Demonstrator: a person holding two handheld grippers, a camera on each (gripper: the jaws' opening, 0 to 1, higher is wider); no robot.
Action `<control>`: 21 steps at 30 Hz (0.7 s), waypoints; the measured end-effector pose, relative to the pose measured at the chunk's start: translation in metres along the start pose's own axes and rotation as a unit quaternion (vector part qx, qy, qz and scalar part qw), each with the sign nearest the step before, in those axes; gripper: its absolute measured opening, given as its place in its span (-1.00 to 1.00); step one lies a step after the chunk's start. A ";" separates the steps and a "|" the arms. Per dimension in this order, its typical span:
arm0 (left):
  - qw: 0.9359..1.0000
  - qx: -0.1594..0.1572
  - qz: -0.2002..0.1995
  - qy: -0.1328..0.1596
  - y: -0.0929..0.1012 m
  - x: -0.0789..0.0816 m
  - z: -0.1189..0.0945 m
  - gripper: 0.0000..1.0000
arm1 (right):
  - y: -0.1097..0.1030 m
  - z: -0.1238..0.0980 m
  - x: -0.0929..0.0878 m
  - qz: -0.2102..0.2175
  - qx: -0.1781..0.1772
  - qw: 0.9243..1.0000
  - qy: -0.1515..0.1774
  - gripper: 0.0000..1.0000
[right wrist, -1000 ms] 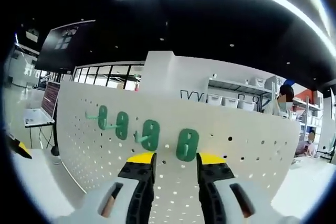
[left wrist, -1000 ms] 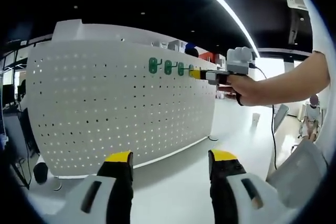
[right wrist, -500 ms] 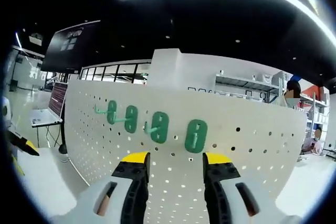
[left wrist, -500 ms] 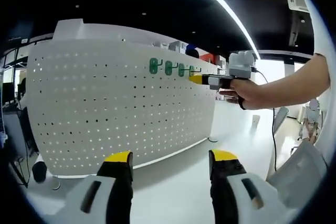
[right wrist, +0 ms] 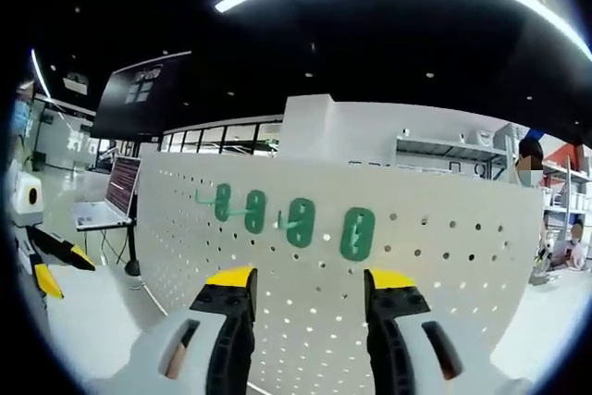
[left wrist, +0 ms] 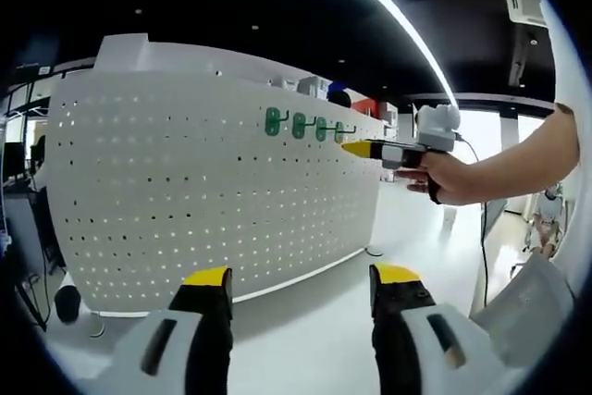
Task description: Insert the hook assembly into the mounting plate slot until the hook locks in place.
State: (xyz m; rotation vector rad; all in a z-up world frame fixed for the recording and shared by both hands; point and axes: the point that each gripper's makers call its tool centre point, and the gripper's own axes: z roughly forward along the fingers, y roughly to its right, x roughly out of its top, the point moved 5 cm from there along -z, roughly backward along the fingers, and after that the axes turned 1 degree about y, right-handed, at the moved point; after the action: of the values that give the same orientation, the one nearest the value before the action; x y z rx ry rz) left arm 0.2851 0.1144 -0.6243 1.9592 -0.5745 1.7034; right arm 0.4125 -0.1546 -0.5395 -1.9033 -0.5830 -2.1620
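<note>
Pegboard face: four green hooks in a row along upper edge, pegs jutting out; rest of perforated face bare. Right hand-held gripper jaws parted, apart from the hooks. Open floor before board's lower edge.

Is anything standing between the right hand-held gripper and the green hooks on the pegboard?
Nothing visible does. In the right gripper view the open right hand-held gripper faces the four green hooks seated in a row on the white pegboard, with open air between its yellow tips and the board.
</note>
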 end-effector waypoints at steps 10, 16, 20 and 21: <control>1.000 -0.005 0.004 0.005 0.000 0.004 -0.001 0.29 | -0.014 -0.019 -0.010 0.019 0.026 0.999 -0.007 -0.03; 1.000 -0.005 0.017 0.004 0.003 0.004 -0.002 0.31 | -0.026 -0.031 -0.018 0.028 0.052 0.998 -0.014 0.02; 1.000 -0.005 0.011 0.010 0.003 0.006 -0.003 0.33 | -0.031 -0.041 -0.022 0.042 0.056 0.997 -0.017 0.04; 1.000 -0.003 0.018 0.010 0.003 0.007 -0.003 0.33 | -0.033 -0.043 -0.021 0.046 0.058 0.997 -0.014 0.04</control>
State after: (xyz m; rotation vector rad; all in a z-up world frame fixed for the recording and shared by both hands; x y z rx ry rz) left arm 0.2815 0.1138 -0.6170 1.9367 -0.6118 1.7378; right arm 0.3639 -0.1454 -0.5693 -1.8650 -0.5986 -2.0033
